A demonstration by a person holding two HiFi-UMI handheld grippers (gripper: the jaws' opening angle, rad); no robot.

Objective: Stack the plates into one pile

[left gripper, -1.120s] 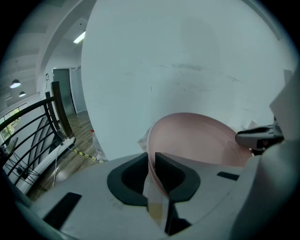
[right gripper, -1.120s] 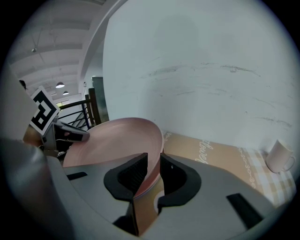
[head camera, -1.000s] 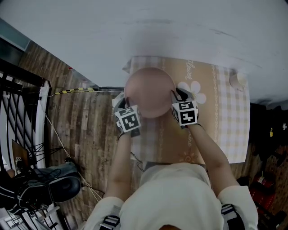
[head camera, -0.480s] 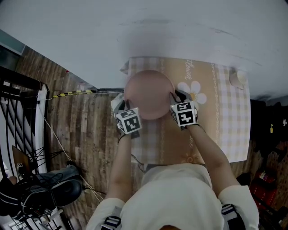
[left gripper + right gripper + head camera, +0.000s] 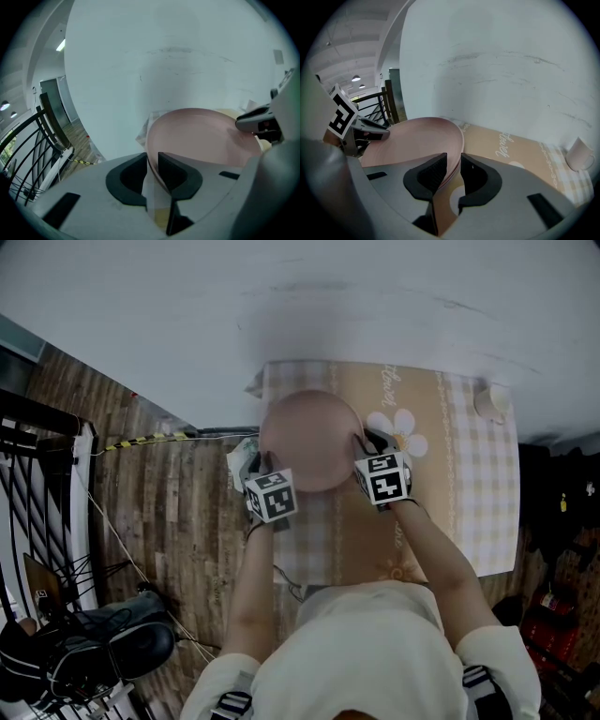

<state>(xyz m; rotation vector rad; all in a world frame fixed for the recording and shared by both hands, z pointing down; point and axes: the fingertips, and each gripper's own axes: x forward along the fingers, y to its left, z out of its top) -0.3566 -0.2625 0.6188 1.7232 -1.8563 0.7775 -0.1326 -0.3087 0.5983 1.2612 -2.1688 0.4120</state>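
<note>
A pink plate (image 5: 309, 437) lies low over the table's far left corner, between my two grippers. My left gripper (image 5: 261, 463) is at its left rim and my right gripper (image 5: 364, 442) at its right rim. In the left gripper view the rim (image 5: 206, 136) runs between the opening jaws of the left gripper (image 5: 152, 161), with a gap beside it. In the right gripper view the rim (image 5: 412, 140) also passes between the opening jaws of the right gripper (image 5: 453, 166), against the left pad only. I cannot tell whether other plates lie under it.
A tan checked tablecloth (image 5: 422, 512) with a daisy print covers the table. A white cup (image 5: 492, 404) stands at its far right corner, also in the right gripper view (image 5: 580, 157). A white wall lies right behind the table; wooden floor and a black railing (image 5: 37, 456) lie to the left.
The left gripper and the plate's left side have sunk slightly toward the table. The right gripper has stayed where it was.
</note>
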